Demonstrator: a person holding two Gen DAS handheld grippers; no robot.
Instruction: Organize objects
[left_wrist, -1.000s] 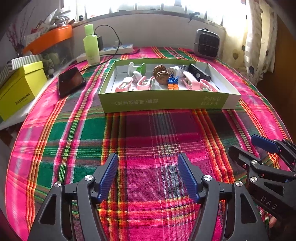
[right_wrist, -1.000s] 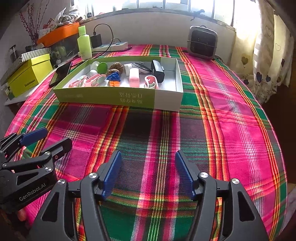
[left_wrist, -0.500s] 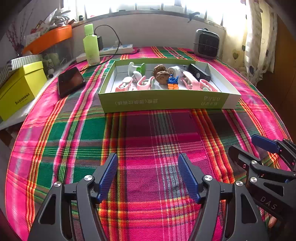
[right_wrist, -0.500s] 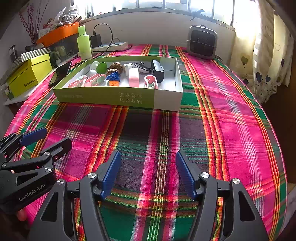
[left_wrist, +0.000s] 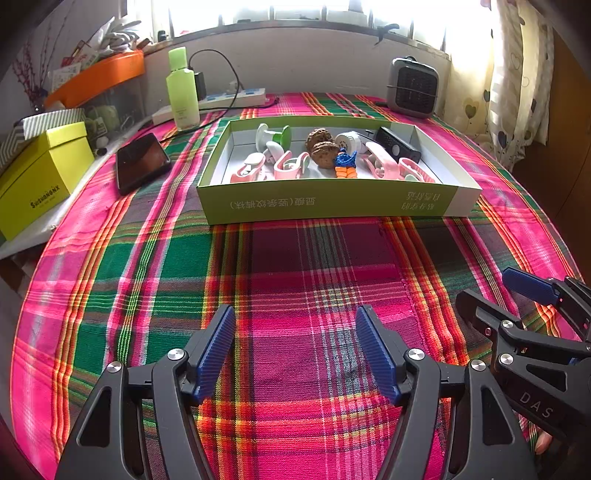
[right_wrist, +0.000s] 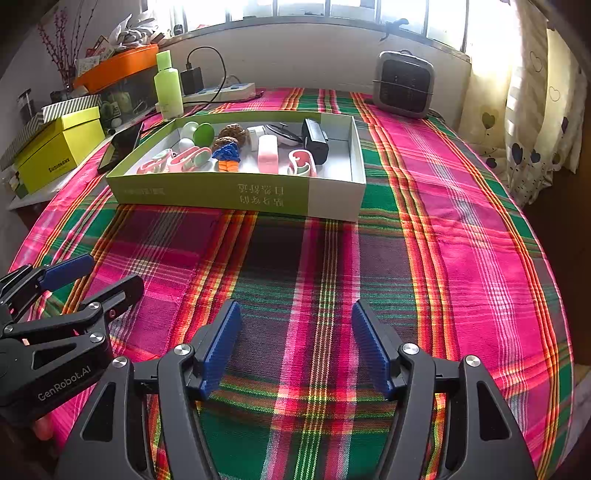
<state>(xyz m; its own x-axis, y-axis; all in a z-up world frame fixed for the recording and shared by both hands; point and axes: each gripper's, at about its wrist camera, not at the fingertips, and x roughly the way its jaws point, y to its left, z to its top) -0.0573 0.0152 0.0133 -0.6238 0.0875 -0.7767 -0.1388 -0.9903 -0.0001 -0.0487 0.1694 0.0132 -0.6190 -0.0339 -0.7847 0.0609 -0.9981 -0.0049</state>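
A shallow green box (left_wrist: 332, 203) (right_wrist: 207, 192) lies across the far half of the plaid tablecloth. It holds walnuts (left_wrist: 321, 147), a blue and orange toy (left_wrist: 345, 164), pink clips (left_wrist: 291, 164), a black device (left_wrist: 397, 147) and a white and green spool (left_wrist: 273, 134). My left gripper (left_wrist: 295, 321) (right_wrist: 110, 273) is open over bare cloth, well short of the box. My right gripper (right_wrist: 295, 314) (left_wrist: 491, 291) is open beside it, also with only cloth between its blue pads.
A dark phone (left_wrist: 142, 160) lies left of the box, with a yellow box (left_wrist: 40, 177) beyond the table's left edge. At the back stand a green bottle (left_wrist: 181, 92), a power strip (left_wrist: 236, 98) and a small heater (left_wrist: 413, 86). Curtains (right_wrist: 535, 122) hang on the right.
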